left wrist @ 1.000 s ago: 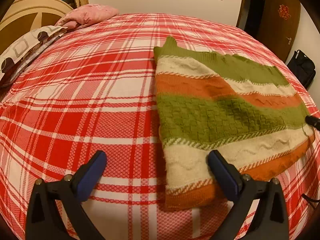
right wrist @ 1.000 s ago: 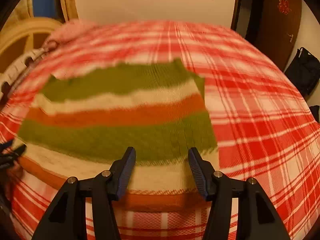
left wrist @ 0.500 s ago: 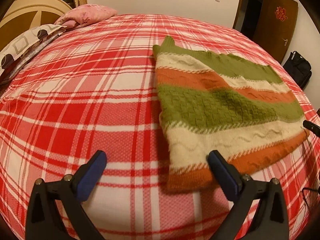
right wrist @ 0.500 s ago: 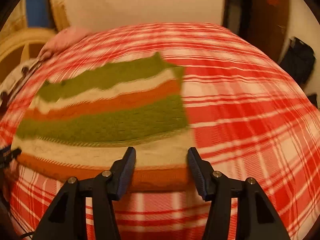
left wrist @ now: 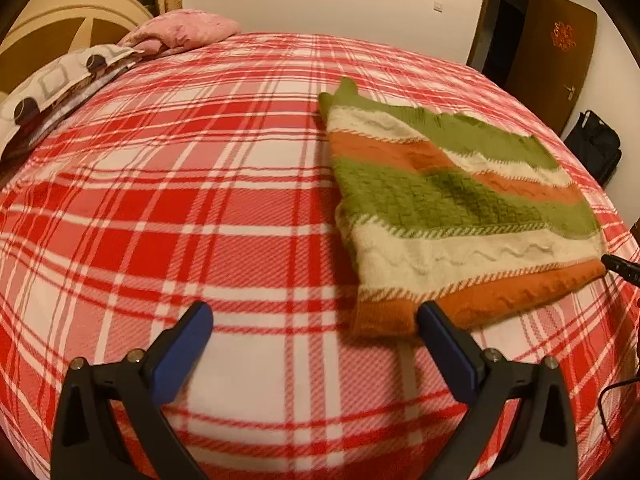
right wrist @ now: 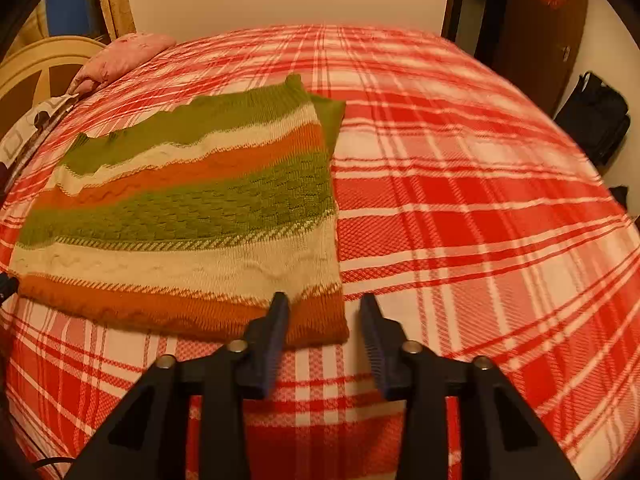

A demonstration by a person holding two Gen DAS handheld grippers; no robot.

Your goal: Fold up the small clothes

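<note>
the left gripper [left wrist: 312, 320] hangs over the near part of the bed [left wrist: 160, 208], its blue-padded fingers [left wrist: 182, 350] spread wide with nothing between them; its right finger sits just in front of the near left corner of the striped knit sweater [left wrist: 452, 208]. the right gripper [right wrist: 324, 312] has its fingers parted more narrowly, also holding nothing, and is poised at the sweater's [right wrist: 192, 208] near right corner, its left finger overlapping the orange hem in the view; whether it touches the knit cannot be told.

the sweater lies flat on the red-and-white plaid bedcover, folded into a rough rectangle with bands of orange, cream and green running across it, and a green flap sticking out at its far edge. in the left wrist view a dark tip [left wrist: 620, 266] shows just beside the hem's right end.

farther off, toward the far left corner of the bed, lie a patterned pillow [left wrist: 52, 88] and a pink pillow [left wrist: 184, 32]. beyond the bed's right edge a black bag [left wrist: 596, 148] sits on the floor near a brown door [left wrist: 556, 52].
</note>
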